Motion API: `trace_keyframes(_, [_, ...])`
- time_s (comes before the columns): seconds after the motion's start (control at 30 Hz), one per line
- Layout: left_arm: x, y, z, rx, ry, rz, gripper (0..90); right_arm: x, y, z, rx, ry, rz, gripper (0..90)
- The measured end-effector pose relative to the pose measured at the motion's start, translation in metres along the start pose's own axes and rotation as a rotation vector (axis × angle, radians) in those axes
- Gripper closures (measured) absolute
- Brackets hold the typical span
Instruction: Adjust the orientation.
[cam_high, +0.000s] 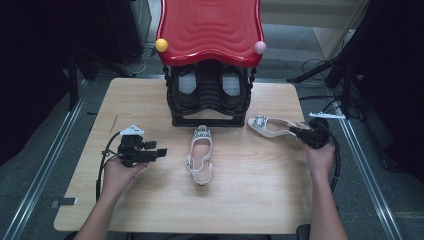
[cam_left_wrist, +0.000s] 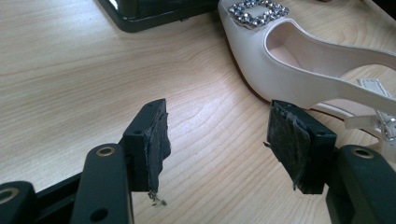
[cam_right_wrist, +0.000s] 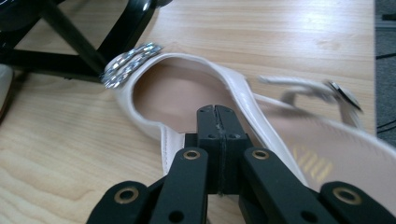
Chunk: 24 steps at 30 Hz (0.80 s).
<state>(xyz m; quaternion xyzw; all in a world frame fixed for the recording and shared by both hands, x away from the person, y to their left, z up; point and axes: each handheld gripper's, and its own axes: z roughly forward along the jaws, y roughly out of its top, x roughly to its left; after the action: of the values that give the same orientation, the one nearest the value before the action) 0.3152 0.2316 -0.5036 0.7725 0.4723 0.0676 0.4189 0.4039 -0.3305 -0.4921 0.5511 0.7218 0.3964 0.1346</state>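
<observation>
Gripping the side wall of one white shoe (cam_right_wrist: 196, 88), the right gripper (cam_right_wrist: 217, 116) has its jaws pressed fully together, and the thin upper seems pinched between them, though the closed pads hide the pinch itself. In the high view that shoe (cam_high: 270, 126) lies on its side at the right of the wooden table (cam_high: 150, 100), its buckled toe pointing toward the rack, with the right gripper (cam_high: 309, 135) at its heel end.

Nearer the person's left, the left gripper (cam_left_wrist: 217, 140) hovers with its jaws wide apart and nothing between them; its worn pads (cam_left_wrist: 159, 135) face bare wood. Just beyond lies the second white shoe (cam_left_wrist: 299, 70), upright on its sole in the middle of the table, its jewelled buckle (cam_left_wrist: 258, 10) toward the rack.

Farther back stands the black shoe rack (cam_high: 209, 100) under a red wavy top (cam_high: 210, 27), with a yellow knob (cam_high: 161, 45) and a pink one (cam_high: 260, 47); two light shapes sit on a shelf.

The step in hand looks like picking up the right-hand shoe, probably for the rack. The next move would call for lifting it without the strap snagging and turning it level before sliding it in. Faint gold lettering shows on its insole (cam_right_wrist: 313, 163), too blurred to read.
</observation>
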Motion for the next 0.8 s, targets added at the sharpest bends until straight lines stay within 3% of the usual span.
trace_keyframes(0.1, [0.001,0.001,0.002,-0.019,-0.006,-0.008,38.7,0.007,-0.002,-0.001,0.011,0.002,-0.015,90.0])
trace_keyframes(0.17, [0.002,0.003,0.004,-0.005,-0.011,-0.009,38.8,0.011,-0.003,-0.002,0.018,-0.008,-0.028,90.0])
trace_keyframes(0.37, [0.000,0.008,0.009,0.002,-0.020,-0.002,38.9,0.019,-0.007,-0.002,0.042,0.006,-0.012,90.0])
trace_keyframes(0.8, [-0.002,0.015,0.020,0.018,-0.046,0.013,39.1,0.041,-0.012,-0.003,0.040,0.065,0.006,90.0])
